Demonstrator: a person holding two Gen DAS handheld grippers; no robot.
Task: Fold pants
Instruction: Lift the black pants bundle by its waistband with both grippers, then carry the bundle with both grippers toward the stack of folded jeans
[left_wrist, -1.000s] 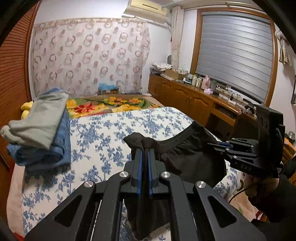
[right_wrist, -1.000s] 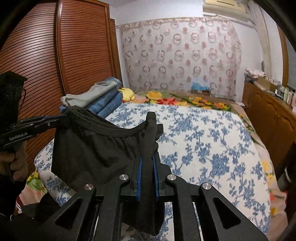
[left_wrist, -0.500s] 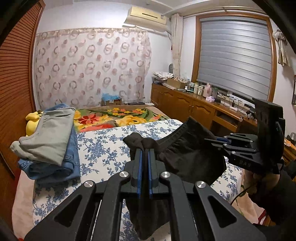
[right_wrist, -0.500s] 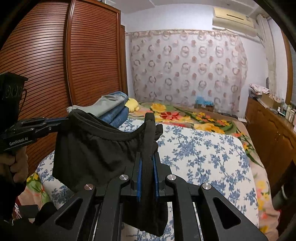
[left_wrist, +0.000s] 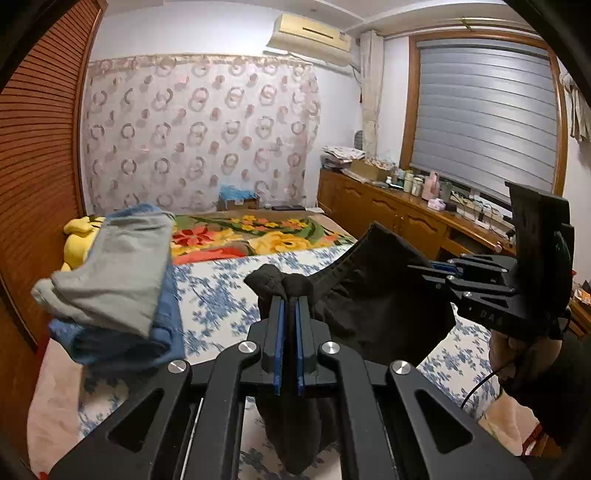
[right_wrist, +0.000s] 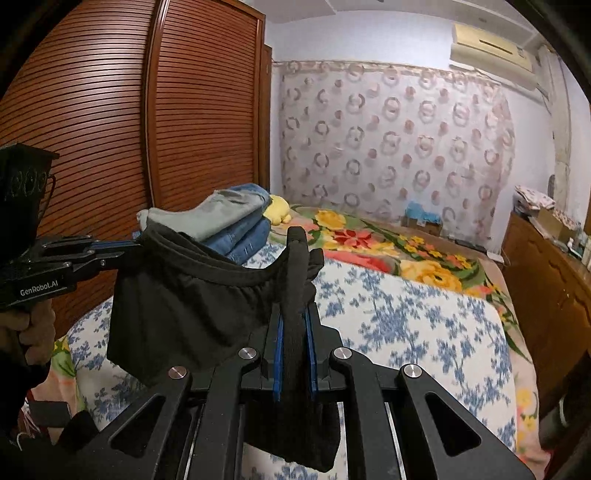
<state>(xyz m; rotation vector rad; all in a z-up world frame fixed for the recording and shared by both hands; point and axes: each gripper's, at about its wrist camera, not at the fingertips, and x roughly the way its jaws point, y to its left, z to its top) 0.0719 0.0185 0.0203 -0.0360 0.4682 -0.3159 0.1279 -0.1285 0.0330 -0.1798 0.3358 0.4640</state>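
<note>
You hold the black elastic-waisted pants (right_wrist: 184, 295) in the air above the blue-flowered bed (right_wrist: 406, 325), your left claw (left_wrist: 289, 301) and right claw (right_wrist: 294, 314) each pinching one end of the waistband, legs hanging.

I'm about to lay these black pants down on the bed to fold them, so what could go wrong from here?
1. Both claws, left and right, pinch only the waistband of the black pants, which hangs bunched; it may land wrinkled rather than flat.
2. The stack of folded pants sits close on the bed; a wide swing could knock it over.
3. The bunched fabric in the right claw could slip loose.
</note>
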